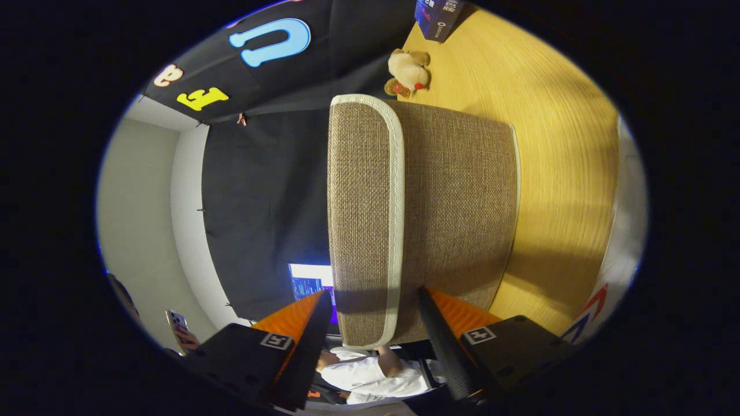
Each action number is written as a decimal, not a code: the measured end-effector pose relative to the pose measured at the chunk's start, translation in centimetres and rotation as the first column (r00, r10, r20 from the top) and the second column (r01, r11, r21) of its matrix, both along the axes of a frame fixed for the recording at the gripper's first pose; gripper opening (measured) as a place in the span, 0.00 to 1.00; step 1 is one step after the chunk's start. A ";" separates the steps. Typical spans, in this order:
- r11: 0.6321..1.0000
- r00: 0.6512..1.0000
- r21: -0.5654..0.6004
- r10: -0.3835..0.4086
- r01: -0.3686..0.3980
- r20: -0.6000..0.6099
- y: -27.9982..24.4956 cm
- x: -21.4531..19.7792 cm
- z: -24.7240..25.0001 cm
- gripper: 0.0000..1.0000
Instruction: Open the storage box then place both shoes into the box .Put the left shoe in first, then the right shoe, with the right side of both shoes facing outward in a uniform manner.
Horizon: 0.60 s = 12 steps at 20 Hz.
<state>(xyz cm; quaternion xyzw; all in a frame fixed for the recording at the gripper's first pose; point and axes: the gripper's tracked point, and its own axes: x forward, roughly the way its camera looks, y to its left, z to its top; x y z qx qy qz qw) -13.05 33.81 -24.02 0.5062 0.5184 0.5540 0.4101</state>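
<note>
The storage box (pixel 457 202) is brown woven fabric with pale trim and stands on the wooden table (pixel 566 173). Its lid (pixel 361 202) lies on the box's top, facing the booth wall side. My gripper (pixel 374 292) straddles the lid's near edge. One fingertip (pixel 325 303) rests against the lid's outer face, while the other fingertip (pixel 425 297) lies against the box's side below the trim. Both fingers look pressed onto the fabric, and the lid appears closed down on the box.
A tan plush toy (pixel 408 72) sits on the table beyond the box, with a dark carton (pixel 436 17) farther back. A lit screen (pixel 309 280), a person in white (pixel 376 370) and a hand holding a phone (pixel 176 323) are behind the fingers.
</note>
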 end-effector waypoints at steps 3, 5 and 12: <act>1.000 0.998 0.025 0.019 -0.017 -0.059 0.0 -0.3 0.3 0.59; 0.999 0.998 0.008 0.031 -0.031 -0.051 -0.2 -1.2 -0.1 0.27; 0.999 0.999 0.044 0.008 -0.007 -0.039 -1.2 -1.6 4.8 0.05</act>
